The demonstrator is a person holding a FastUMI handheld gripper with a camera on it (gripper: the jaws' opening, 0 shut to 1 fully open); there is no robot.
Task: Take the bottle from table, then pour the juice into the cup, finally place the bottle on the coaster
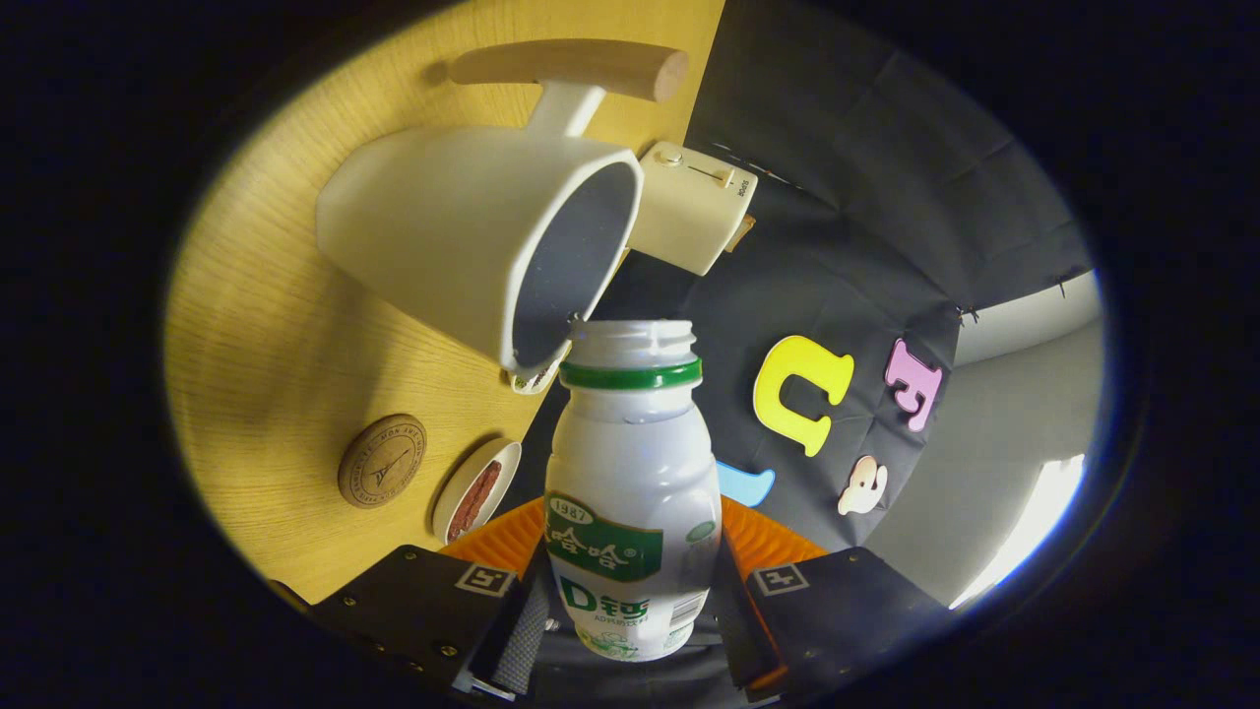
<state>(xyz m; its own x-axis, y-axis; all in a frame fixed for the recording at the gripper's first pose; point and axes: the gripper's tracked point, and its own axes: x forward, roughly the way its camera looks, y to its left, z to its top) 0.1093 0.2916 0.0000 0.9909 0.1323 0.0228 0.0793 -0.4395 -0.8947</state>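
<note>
the tongs (pixel 630 601) pinch the bottle (pixel 632 502) by its lower body, one finger (pixel 512 630) pressed on each side of it. the whole scene sits rolled over, the wooden table (pixel 266 325) running up the nine o'clock side. the bottle is white with a green and white label, a green ring under its threaded neck, and its cap is off. its open mouth points toward twelve o'clock, right at the lip of the cup (pixel 472 236). the cup is a cream mug with a grey inside and a wooden bar handle on a white stem at its twelve o'clock side; its opening faces the bottle's mouth, the two rims just touching or nearly so. at eight o'clock from the cup a round wooden coaster (pixel 382 460) lies on the table, well apart from the bottle. just beside the coaster, toward the bottle, is a small white dish (pixel 477 489) with something reddish brown in it. at two o'clock from the cup sits a cream boxy appliance (pixel 694 205) with a knob.
</note>
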